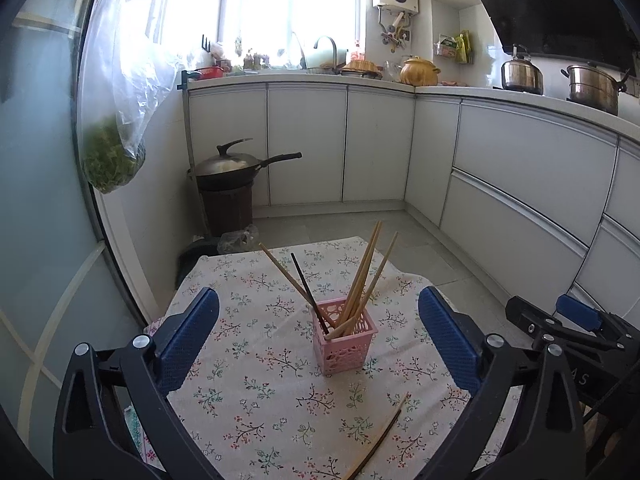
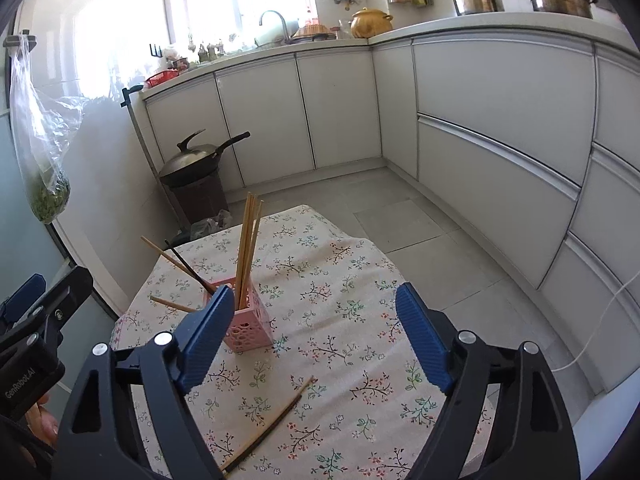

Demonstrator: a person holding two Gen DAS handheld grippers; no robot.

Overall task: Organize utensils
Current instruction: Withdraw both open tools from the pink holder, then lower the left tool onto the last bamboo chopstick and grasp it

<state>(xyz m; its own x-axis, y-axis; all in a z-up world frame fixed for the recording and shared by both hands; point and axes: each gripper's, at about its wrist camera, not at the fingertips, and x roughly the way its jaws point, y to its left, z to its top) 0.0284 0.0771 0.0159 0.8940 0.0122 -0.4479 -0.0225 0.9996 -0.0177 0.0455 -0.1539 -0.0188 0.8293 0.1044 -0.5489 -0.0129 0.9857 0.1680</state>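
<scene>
Both my left gripper [image 1: 319,338] and right gripper [image 2: 315,334] are wide apart, holding nothing. Most wooden chopsticks [image 1: 362,276] stand in the pink plastic basket [image 1: 345,340]; two thin sticks [image 2: 266,426] lie on the flowery tablecloth [image 1: 248,400], left to put away

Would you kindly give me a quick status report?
Left gripper and right gripper open, empty. Pink basket holds chopsticks; loose pair lies on tablecloth. Nothing blocking.

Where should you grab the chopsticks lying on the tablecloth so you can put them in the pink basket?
Grab the loose chopsticks near their middle, coming from above with the fingers either side of the thin sticks. They lie flat and slanted on the tablecloth, near each other, so a pinch across them probably catches both. The pink basket stands just beyond.
</scene>
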